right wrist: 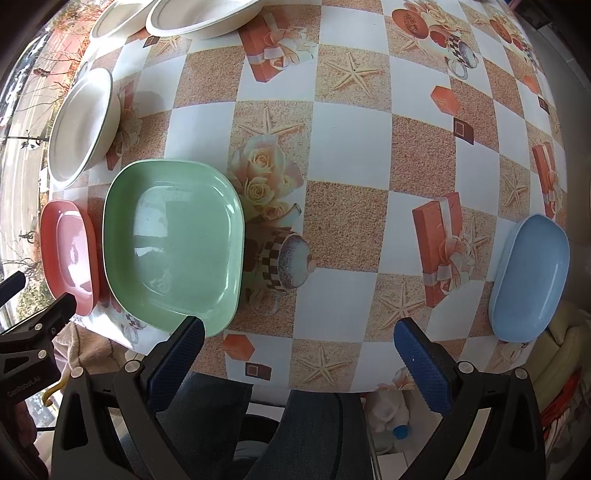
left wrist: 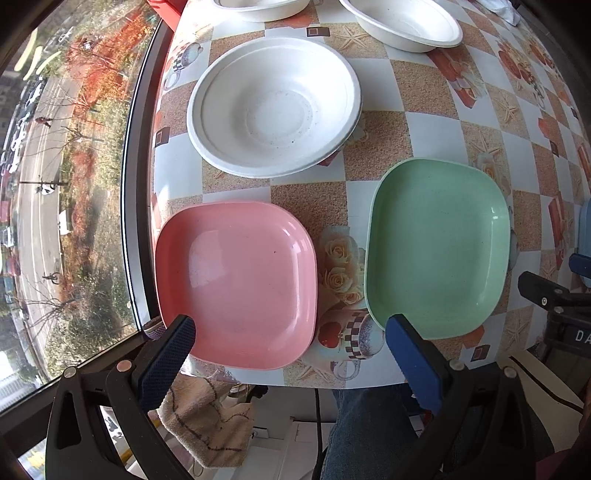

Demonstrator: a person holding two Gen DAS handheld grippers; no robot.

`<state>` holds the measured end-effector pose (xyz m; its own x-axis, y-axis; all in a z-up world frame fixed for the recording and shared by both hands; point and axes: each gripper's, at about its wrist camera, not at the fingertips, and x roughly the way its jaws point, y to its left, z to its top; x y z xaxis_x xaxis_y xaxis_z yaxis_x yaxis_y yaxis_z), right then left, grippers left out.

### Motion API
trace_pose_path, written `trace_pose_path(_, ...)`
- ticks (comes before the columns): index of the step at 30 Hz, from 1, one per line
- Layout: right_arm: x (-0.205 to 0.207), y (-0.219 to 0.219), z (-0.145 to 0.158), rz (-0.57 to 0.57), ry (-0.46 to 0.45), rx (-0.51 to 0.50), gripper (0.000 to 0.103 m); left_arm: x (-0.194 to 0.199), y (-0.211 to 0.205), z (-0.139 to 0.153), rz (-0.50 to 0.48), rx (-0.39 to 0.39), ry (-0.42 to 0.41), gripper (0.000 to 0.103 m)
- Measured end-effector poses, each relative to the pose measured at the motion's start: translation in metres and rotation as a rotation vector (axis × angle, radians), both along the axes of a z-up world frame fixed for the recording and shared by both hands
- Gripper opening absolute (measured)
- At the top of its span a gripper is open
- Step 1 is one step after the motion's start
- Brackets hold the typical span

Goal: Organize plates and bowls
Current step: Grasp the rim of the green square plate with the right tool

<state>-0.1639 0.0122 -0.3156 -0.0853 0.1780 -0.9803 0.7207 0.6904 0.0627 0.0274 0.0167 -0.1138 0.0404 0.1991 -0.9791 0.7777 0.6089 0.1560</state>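
Note:
In the left wrist view a pink plate (left wrist: 236, 284) and a green plate (left wrist: 439, 247) lie side by side at the table's near edge, with a white bowl (left wrist: 273, 107) behind the pink one. Two more white bowls (left wrist: 402, 22) stand further back. My left gripper (left wrist: 290, 328) is open and empty, its fingers over the near rims of both plates. In the right wrist view my right gripper (right wrist: 299, 332) is open and empty above the near table edge, right of the green plate (right wrist: 173, 240). A blue plate (right wrist: 530, 277) lies at the right edge.
The table (right wrist: 351, 166) has a checkered cloth with starfish and rose prints. A window (left wrist: 66, 184) runs along its left side. The person's jeans (left wrist: 369, 432) and a towel (left wrist: 207, 417) show below the near edge. The pink plate (right wrist: 70, 254) and white bowls (right wrist: 83, 125) sit left.

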Motion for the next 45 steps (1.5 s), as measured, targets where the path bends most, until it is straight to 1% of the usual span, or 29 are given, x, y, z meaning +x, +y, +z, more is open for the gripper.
trace_pose_path(5,0.010,-0.001,-0.026,0.001,0.042,-0.035,0.103,0.003,0.001,-0.006,-0.001,0.015,-0.016,0.103)
trace_pose_path(9,0.013,0.000,-0.046,0.007,0.074,-0.054,0.103,0.001,-0.006,-0.012,-0.017,0.018,-0.028,0.103)
trace_pose_path(11,0.011,0.001,-0.051,0.016,0.074,-0.060,0.103,-0.004,-0.011,-0.013,-0.026,0.016,-0.029,0.103)
trace_pose_path(14,0.004,-0.001,-0.050,0.006,0.067,-0.062,0.103,-0.011,-0.024,-0.017,-0.045,0.009,-0.022,0.103)
trace_pose_path(19,-0.034,-0.016,-0.046,-0.029,0.096,-0.095,0.103,-0.027,-0.049,-0.023,-0.086,-0.018,-0.006,0.103)
trace_pose_path(22,-0.058,-0.028,-0.045,-0.076,0.110,-0.100,0.103,-0.036,-0.064,-0.025,-0.108,-0.033,0.002,0.103)
trace_pose_path(24,-0.074,-0.037,-0.044,-0.114,0.101,-0.089,0.103,-0.042,-0.069,-0.026,-0.123,-0.041,0.000,0.103)
trace_pose_path(27,-0.087,-0.041,-0.047,-0.161,0.059,-0.050,0.103,-0.048,-0.076,-0.034,-0.139,-0.036,-0.013,0.103)
trace_pose_path(29,-0.094,-0.046,-0.044,-0.171,0.038,-0.035,0.103,-0.048,-0.076,-0.042,-0.116,-0.025,0.006,0.103)
trace_pose_path(32,-0.097,-0.042,-0.048,-0.144,0.024,-0.023,0.103,-0.042,-0.069,-0.051,-0.059,-0.020,0.036,0.102)
trace_pose_path(33,-0.097,-0.041,-0.050,-0.144,0.006,-0.009,0.103,-0.040,-0.069,-0.050,-0.043,-0.038,0.041,0.102)
trace_pose_path(35,-0.102,-0.041,-0.051,-0.163,-0.012,-0.018,0.103,-0.037,-0.070,-0.048,-0.040,-0.051,0.048,0.102)
trace_pose_path(40,-0.105,-0.040,-0.050,-0.166,-0.009,-0.013,0.103,-0.038,-0.078,-0.046,-0.040,-0.089,0.089,0.101)
trace_pose_path(41,-0.100,-0.040,-0.051,-0.165,0.004,0.002,0.103,-0.038,-0.079,-0.044,-0.036,-0.096,0.095,0.099)
trace_pose_path(42,-0.088,-0.042,-0.054,-0.166,0.016,0.020,0.103,-0.040,-0.083,-0.041,-0.029,-0.104,0.107,0.094)
trace_pose_path(43,-0.086,-0.046,-0.055,-0.177,0.016,0.027,0.103,-0.041,-0.086,-0.038,-0.026,-0.113,0.123,0.088)
trace_pose_path(44,-0.086,-0.049,-0.055,-0.193,0.007,0.028,0.103,-0.041,-0.086,-0.035,-0.025,-0.126,0.139,0.084)
trace_pose_path(45,-0.085,-0.052,-0.055,-0.205,-0.004,0.031,0.103,-0.042,-0.087,-0.033,-0.029,-0.130,0.142,0.078)
